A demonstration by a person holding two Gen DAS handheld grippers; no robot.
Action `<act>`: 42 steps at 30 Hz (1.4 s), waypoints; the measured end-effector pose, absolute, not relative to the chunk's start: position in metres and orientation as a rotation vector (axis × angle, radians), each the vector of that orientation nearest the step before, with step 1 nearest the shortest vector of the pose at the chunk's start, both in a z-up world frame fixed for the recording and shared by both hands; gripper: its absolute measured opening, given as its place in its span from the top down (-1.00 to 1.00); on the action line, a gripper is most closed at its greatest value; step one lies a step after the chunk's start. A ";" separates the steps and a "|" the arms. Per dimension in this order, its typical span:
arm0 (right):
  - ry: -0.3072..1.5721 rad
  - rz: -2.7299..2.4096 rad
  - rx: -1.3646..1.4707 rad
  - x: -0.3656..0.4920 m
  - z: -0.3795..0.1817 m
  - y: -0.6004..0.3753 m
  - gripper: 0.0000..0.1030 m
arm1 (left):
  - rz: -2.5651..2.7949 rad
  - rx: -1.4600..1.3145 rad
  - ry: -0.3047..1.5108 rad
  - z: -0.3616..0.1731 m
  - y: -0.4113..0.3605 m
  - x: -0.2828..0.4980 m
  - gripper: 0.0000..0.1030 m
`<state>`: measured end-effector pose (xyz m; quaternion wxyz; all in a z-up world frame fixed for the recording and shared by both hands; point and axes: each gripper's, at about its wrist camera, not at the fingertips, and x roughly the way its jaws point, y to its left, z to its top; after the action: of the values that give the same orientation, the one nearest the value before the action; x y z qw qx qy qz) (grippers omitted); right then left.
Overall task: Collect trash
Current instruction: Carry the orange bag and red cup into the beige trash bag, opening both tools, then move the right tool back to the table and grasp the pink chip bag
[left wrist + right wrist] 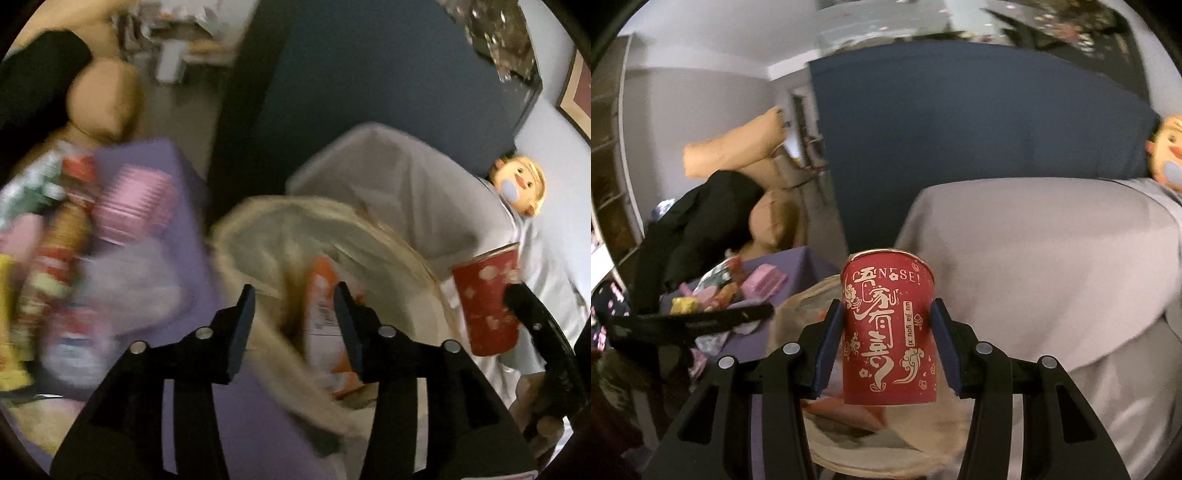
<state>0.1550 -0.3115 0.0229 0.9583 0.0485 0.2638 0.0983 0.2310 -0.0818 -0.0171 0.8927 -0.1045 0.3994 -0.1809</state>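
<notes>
My right gripper (pixel 887 317) is shut on a red paper cup (pixel 888 332) with cream Chinese lettering, held upright above a round bin lined with a cream bag (pixel 798 314). The cup also shows in the left wrist view (pixel 487 302), at the bin's right. My left gripper (pixel 295 299) is open and empty over the bin's mouth (pixel 280 236). An orange and white snack wrapper (pixel 325 325) lies inside the bin, between and below my left fingers. Blurred wrappers and a pink ribbed item (pixel 133 206) lie on a purple table (pixel 184 173) at left.
A grey-covered sofa (pixel 1034 258) fills the right, with a yellow cartoon plush (pixel 521 188) on it. A dark blue panel (pixel 960 129) stands behind. Tan cushions (pixel 738 151) and a black garment (pixel 701 221) sit at left behind the purple table (pixel 798 262).
</notes>
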 end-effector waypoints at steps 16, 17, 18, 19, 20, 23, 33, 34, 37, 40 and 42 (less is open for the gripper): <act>0.940 0.226 -0.003 0.242 -0.090 -0.237 0.11 | -0.157 -0.156 0.717 -0.019 0.055 0.142 0.03; 0.958 0.213 -0.002 0.243 -0.095 -0.241 0.11 | -0.144 -0.171 0.721 -0.022 0.061 0.141 0.03; 0.970 0.200 -0.004 0.243 -0.099 -0.243 0.11 | -0.138 -0.182 0.725 -0.024 0.065 0.139 0.03; 0.983 0.183 -0.015 0.243 -0.103 -0.245 0.11 | -0.132 -0.197 0.730 -0.027 0.070 0.137 0.03; 0.994 0.169 -0.029 0.243 -0.106 -0.246 0.11 | -0.126 -0.214 0.736 -0.030 0.075 0.137 0.03; 1.017 0.147 -0.041 0.243 -0.112 -0.248 0.11 | -0.127 -0.235 0.742 -0.035 0.081 0.134 0.03; 0.940 0.160 -0.018 0.224 -0.075 -0.251 0.01 | -0.090 -0.253 0.726 -0.030 0.102 0.126 0.00; 0.924 0.165 -0.012 0.222 -0.071 -0.250 0.01 | -0.082 -0.253 0.723 -0.029 0.106 0.124 0.00; 0.872 0.188 -0.010 0.211 -0.048 -0.248 0.01 | -0.046 -0.251 0.717 -0.029 0.118 0.119 0.00; 0.833 0.226 -0.050 0.206 -0.031 -0.233 0.01 | -0.007 -0.255 0.714 -0.030 0.135 0.113 0.00; 0.818 0.251 -0.079 0.199 -0.022 -0.221 0.01 | 0.022 -0.264 0.717 -0.032 0.147 0.110 -0.01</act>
<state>0.1990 -0.2214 -0.0224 0.9091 -0.0384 0.3965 0.1217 0.1098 0.1472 -0.0322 0.9279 -0.1287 0.3497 0.0106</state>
